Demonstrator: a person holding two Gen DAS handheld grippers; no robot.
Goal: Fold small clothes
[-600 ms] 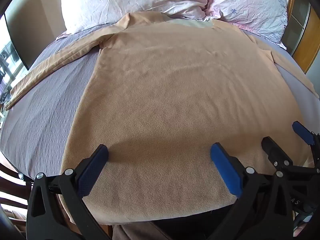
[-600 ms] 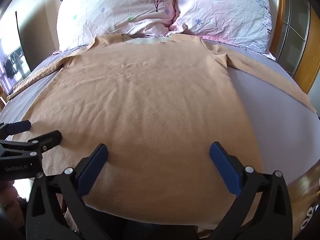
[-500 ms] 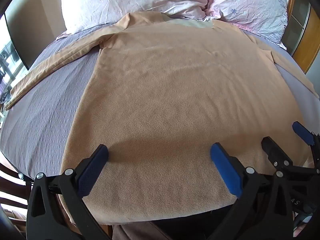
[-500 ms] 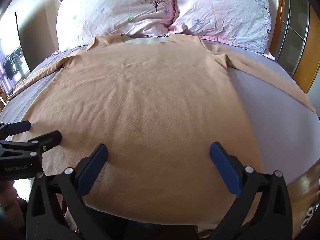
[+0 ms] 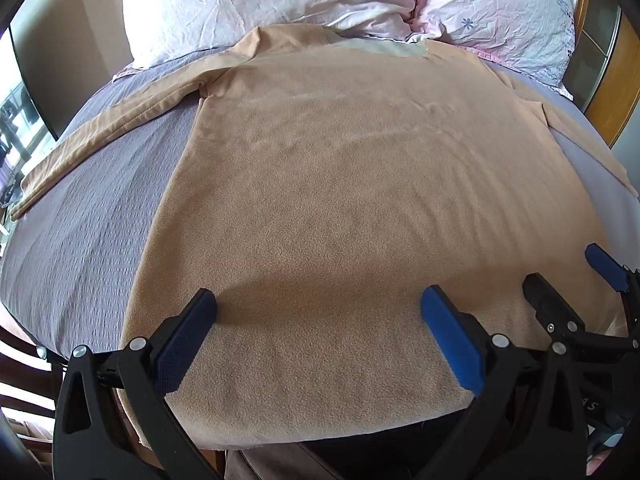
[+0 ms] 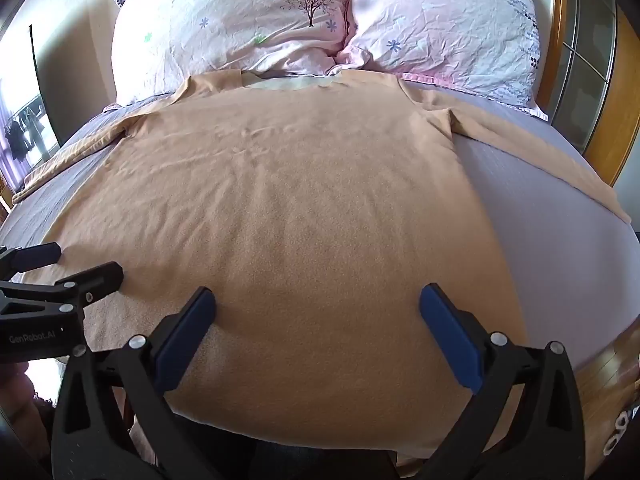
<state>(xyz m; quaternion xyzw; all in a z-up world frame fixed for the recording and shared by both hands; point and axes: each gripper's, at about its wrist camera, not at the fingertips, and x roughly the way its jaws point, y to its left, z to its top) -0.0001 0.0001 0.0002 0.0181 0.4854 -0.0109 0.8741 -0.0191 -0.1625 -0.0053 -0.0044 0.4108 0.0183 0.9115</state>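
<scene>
A tan long-sleeved shirt (image 5: 360, 184) lies flat on the bed, collar at the pillows, sleeves spread to both sides; it also shows in the right wrist view (image 6: 312, 208). My left gripper (image 5: 320, 320) is open and empty, hovering over the shirt's hem on the left part. My right gripper (image 6: 318, 316) is open and empty over the hem's right part. The right gripper's fingers (image 5: 560, 308) show at the right edge of the left wrist view. The left gripper's fingers (image 6: 92, 280) show at the left edge of the right wrist view.
The grey bedsheet (image 5: 88, 216) shows beside the shirt on both sides (image 6: 560, 240). Two pink floral pillows (image 6: 248, 24) lie at the head. A wooden headboard frame (image 6: 612, 92) stands at the right. The bed's near edge is just below the hem.
</scene>
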